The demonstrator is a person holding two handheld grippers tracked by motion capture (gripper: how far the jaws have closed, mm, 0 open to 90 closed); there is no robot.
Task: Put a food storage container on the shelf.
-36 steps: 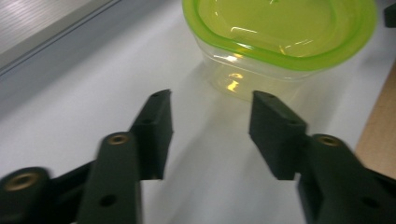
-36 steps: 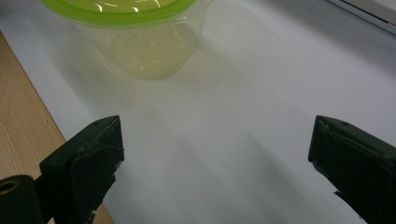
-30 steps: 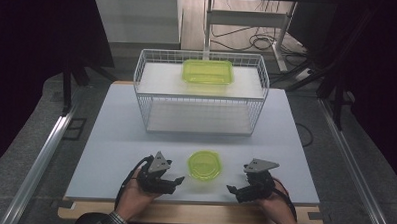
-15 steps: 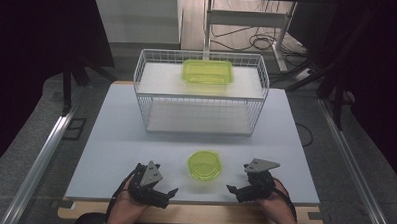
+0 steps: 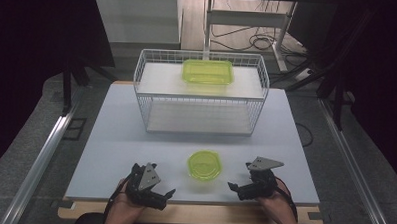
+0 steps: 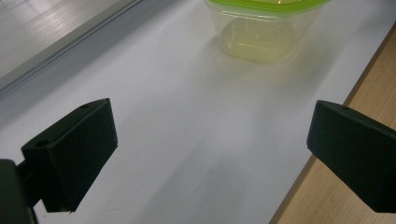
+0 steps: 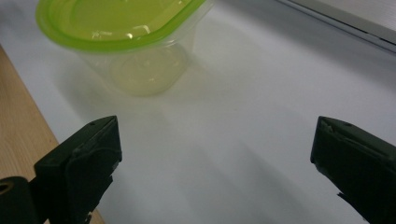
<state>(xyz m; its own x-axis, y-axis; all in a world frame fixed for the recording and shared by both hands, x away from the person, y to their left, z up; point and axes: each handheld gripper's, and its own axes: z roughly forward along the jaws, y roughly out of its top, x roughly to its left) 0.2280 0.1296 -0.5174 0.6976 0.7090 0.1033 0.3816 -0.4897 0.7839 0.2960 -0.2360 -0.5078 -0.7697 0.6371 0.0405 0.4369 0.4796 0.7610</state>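
1. Compared with a second ago: left claw [image 5: 169, 193] drawn back from the round lidded container [image 5: 204, 165] toward the tabletop's [image 5: 135, 140] near edge, jaws just opened wide, nothing between them.
2. Right claw [image 5: 232, 185] unmoved, spread open and empty, container just ahead and to its left.
3. From above: rectangular green container [image 5: 208, 72] on the wire rack [image 5: 202, 92], well beyond both claws.
4. From the claw cameras: clear container body under the green lid [image 7: 112, 21], seemingly empty, though glare blurs it.
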